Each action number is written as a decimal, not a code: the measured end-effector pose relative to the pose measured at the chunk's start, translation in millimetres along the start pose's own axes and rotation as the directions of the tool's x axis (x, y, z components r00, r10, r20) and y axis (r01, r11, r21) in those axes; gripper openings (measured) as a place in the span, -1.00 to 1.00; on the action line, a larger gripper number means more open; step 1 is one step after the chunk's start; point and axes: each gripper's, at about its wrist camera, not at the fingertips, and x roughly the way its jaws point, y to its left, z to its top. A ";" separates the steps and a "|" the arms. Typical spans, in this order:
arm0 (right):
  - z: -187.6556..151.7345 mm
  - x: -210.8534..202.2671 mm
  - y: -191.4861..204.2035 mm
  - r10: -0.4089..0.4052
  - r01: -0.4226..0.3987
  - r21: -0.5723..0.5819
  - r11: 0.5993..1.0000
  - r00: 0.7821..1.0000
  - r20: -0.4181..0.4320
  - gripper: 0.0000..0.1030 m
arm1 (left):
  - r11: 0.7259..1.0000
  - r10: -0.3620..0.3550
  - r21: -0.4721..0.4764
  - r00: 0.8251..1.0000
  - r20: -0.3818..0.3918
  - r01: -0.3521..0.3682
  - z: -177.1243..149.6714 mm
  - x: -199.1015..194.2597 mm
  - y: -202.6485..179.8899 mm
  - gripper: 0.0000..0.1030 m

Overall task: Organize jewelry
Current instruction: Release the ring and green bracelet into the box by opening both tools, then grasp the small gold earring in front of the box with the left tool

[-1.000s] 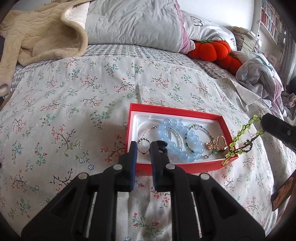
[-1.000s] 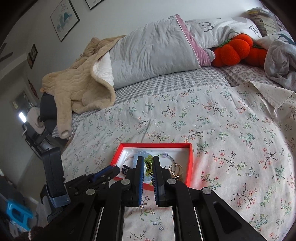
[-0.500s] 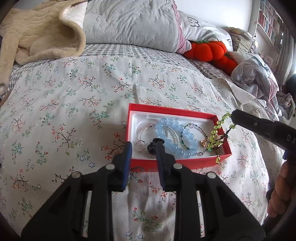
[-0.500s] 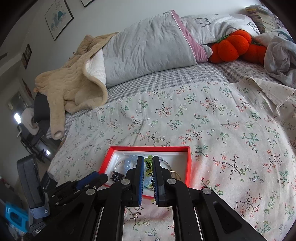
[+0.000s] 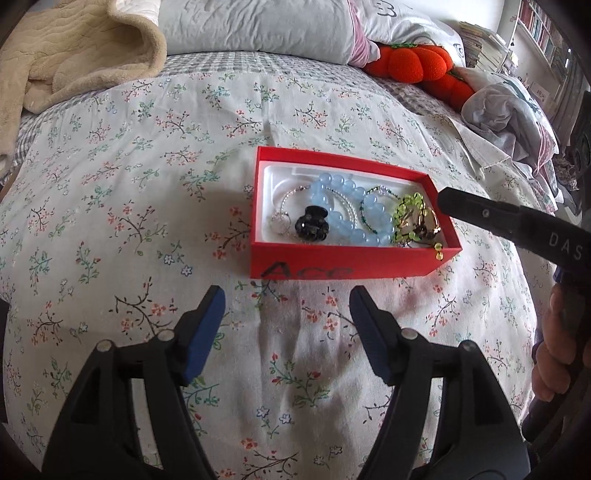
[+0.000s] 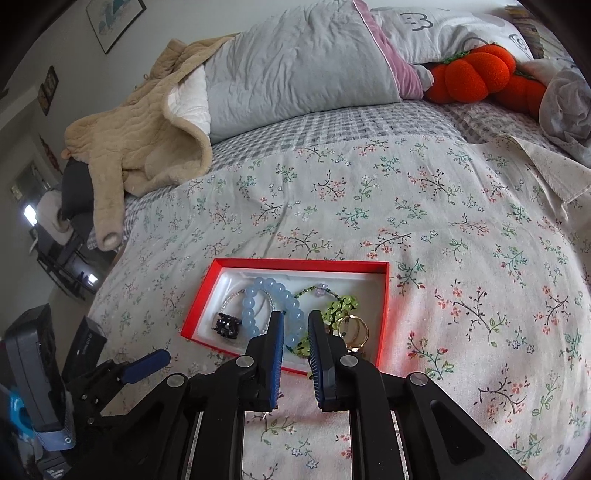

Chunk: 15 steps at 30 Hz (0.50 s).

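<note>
Both grippers sit at the near side of the red box (image 5: 354,260): left gripper (image 5: 286,308) opening wide and empty, right gripper (image 6: 295,332) parting just above the green bracelet (image 6: 338,308) at the box's right end, nearer it.

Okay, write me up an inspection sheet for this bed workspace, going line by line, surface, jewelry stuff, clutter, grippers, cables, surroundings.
Surface: floral bedspread, rumpled.
Job's things: red box holds blue bead bracelet, black hair claw, green bead strand, gold rings.
Clutter: beige robe, grey pillow, orange pumpkin plush.
Grippers: left gripper jaws opening, nothing between them; right gripper jaws opening, over the green bead strand.
Cables: nothing seen.
Surroundings: framed picture on wall, bookshelf.
</note>
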 end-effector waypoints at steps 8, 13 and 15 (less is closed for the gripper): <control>-27.3 -6.8 -13.2 -0.065 0.065 -0.002 0.998 0.996 -0.059 -0.66 | 0.998 0.039 0.051 0.999 -0.021 -0.037 -27.2 7.6 -4.0 0.47; -41.2 -8.1 -24.6 -0.089 0.090 0.003 0.996 0.993 -0.080 0.09 | 0.992 -0.002 0.127 1.000 0.023 -0.001 -37.2 6.6 -13.6 0.47; -47.0 -10.1 -28.8 -0.097 0.098 0.006 0.995 0.993 -0.072 0.51 | 0.989 -0.016 0.149 1.000 0.024 0.012 -39.4 8.2 -18.2 0.47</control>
